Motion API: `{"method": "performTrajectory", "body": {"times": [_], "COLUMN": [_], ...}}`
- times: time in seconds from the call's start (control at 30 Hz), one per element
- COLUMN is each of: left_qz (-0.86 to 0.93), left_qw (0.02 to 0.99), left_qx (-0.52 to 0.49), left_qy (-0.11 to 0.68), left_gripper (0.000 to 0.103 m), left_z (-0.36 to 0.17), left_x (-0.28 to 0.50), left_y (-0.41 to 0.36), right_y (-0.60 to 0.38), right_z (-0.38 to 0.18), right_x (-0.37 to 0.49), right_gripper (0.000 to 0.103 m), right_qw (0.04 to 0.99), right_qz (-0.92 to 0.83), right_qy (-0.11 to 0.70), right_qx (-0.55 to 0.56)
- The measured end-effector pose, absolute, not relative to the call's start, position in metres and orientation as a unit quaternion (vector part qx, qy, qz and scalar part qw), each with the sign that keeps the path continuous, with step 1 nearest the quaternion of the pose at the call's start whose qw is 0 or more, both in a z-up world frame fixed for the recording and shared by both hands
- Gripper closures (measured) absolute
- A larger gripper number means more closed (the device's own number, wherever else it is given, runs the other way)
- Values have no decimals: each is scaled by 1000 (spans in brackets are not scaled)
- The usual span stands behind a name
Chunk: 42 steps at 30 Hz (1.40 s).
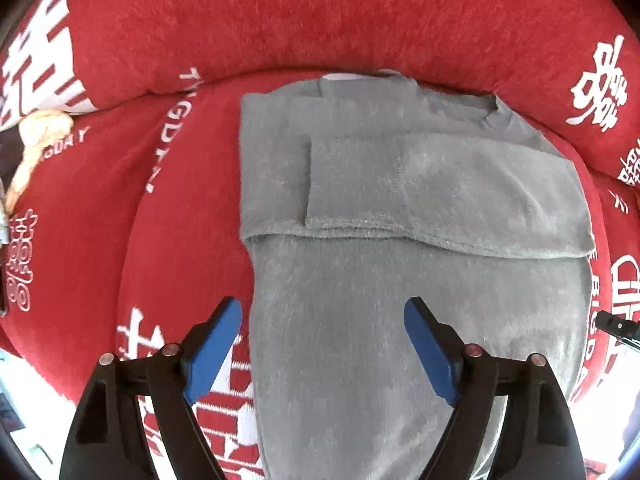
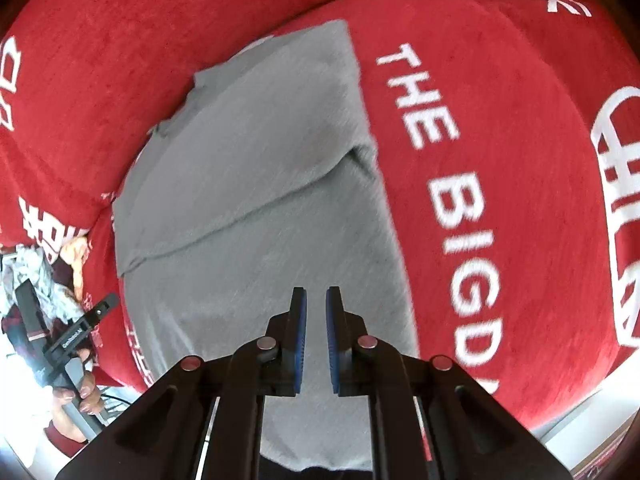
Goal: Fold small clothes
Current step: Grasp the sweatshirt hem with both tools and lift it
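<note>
A grey fuzzy sweater (image 1: 400,208) lies flat on the red blanket (image 1: 280,20), neck at the far end and both sleeves folded across the chest. My left gripper (image 1: 323,306) hovers open above the sweater's lower left part, one blue pad over the blanket and the other over the cloth, holding nothing. In the right wrist view the sweater (image 2: 248,168) runs away from the camera. Above its lower right part my right gripper (image 2: 315,292) is shut, with only a thin slit between the pads and no cloth in it.
The blanket with white lettering (image 2: 460,200) rises in a padded ridge behind the sweater. A heap of other clothes (image 2: 32,272) lies at the left, beside a hand (image 2: 86,392) on the left gripper's handle. The blanket's edge (image 2: 560,420) drops off at the near right.
</note>
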<state>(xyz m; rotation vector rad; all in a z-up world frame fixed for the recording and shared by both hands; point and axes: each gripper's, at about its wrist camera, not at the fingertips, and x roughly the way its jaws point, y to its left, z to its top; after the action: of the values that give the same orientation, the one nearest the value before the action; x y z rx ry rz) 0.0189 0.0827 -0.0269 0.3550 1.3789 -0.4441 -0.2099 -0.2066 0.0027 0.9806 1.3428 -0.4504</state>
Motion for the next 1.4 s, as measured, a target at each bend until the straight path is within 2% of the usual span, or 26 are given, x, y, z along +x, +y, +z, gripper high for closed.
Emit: {"method": "performTrajectory", "body": {"times": [0.07,0.13,0.17,0.2,0.23,0.27,0.3,0.33,0.4,0.47,0.57,1.03,1.4], "left_qz": [-202,-203,-204,-205,-208,-210,-213,-213,-224,-234,-250,-231,-206], "left_qw": [728,720,717,715,711,708,705,703,698,692,681,686,658], "left_qx": [163,162,162,161,159,161,166,174,185,187,190,172,121], "left_qy": [635,643,646,648,652,654,656,656,654,657,662,668,714], "left_gripper": [19,19,19,19,19,14,0,0,0,0,0,0,0], "left_z": [-26,-26,-26,-26,-26,-26,-27,-27,-27,-26,-28,-32,-63], "left_x": [11,4,0,-2,-7,-10,-13,-16,-22,-26,-34,-65,-138], "left_y": [84,86,87,88,90,91,91,91,92,94,99,138,197], "right_y": [-198,-189,-185,-181,-177,-171,-166,-161,-152,-141,-125,-90,-100], "right_z": [4,5,6,6,8,11,12,15,21,28,34,28,-7], "right_x": [-208,-207,-205,-203,-203,-201,-198,-198,-198,-198,-197,-230,-316], "right_gripper": [90,71,53,46,45,45,40,36,21,20,10,8,8], "right_qw": [649,644,644,645,646,647,648,650,657,667,678,663,626], "right_qz": [-198,-195,-194,-192,-189,-187,-187,-186,-183,-182,-177,-132,-119], "right_qy": [594,594,594,594,594,597,598,598,595,592,589,614,649], "right_qx": [433,440,442,441,440,436,432,429,424,415,403,407,416]}}
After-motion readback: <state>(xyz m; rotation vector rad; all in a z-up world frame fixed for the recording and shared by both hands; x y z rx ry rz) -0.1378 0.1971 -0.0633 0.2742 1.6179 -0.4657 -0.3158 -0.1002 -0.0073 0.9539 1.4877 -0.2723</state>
